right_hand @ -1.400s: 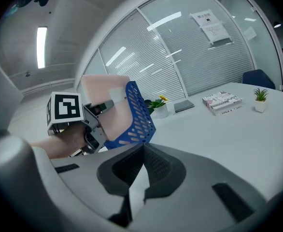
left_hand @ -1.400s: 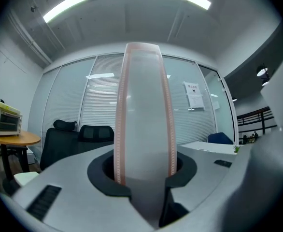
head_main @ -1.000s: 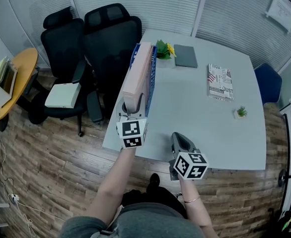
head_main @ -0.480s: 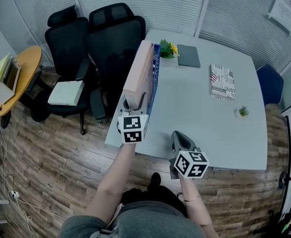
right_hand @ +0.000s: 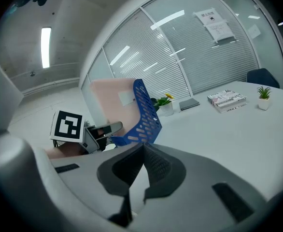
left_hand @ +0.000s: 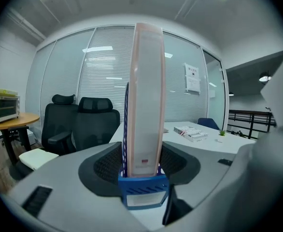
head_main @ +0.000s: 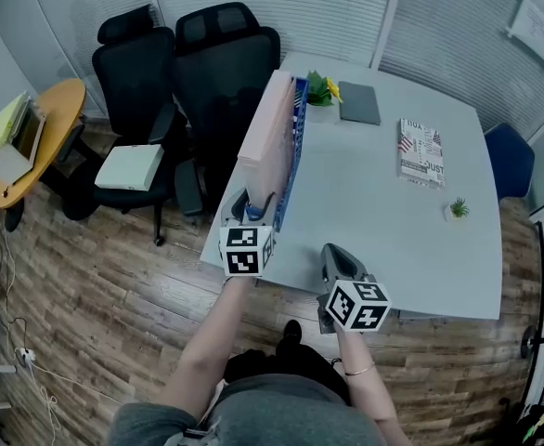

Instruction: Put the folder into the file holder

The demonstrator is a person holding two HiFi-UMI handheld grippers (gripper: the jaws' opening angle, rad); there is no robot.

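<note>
At the far left of the head view, a round yellow counter [head_main: 54, 110] stands on the wood floor [head_main: 96, 286]. Beside it are two black office chairs [head_main: 221, 63], and a pale flat box [head_main: 128, 165] lies on the seat of the left one.

Next comes the grey counter [head_main: 365, 193]. Along its left edge stands the blue file holder [head_main: 290, 151], set lengthwise away from the person. The pink folder [head_main: 265, 137] stands upright in it, against the holder's left side, and rises above the blue wall. The left tongs [head_main: 253, 208] are at the near end of the holder. In the left gripper view, the tongs [left_hand: 142, 151] are closed on the folder [left_hand: 146, 91], with a dark pad against each side of it just above the holder's blue base [left_hand: 142, 190].

Further right and nearer the person, the right tongs [head_main: 333, 255] hang over the counter's near edge, apart from the holder. The right gripper view shows these tongs [right_hand: 142, 151] pressed together with nothing between them. Beyond them it shows the holder [right_hand: 144, 115] and the folder [right_hand: 112, 100].

At the far end of the counter, a small plant with a yellow flower [head_main: 320, 89] sits just past the holder, and a dark notebook [head_main: 358, 103] lies beside it. A printed book [head_main: 420, 150] lies further right. A tiny potted plant [head_main: 458, 209] stands near the right edge, and a blue chair [head_main: 509, 161] is beyond that edge.
</note>
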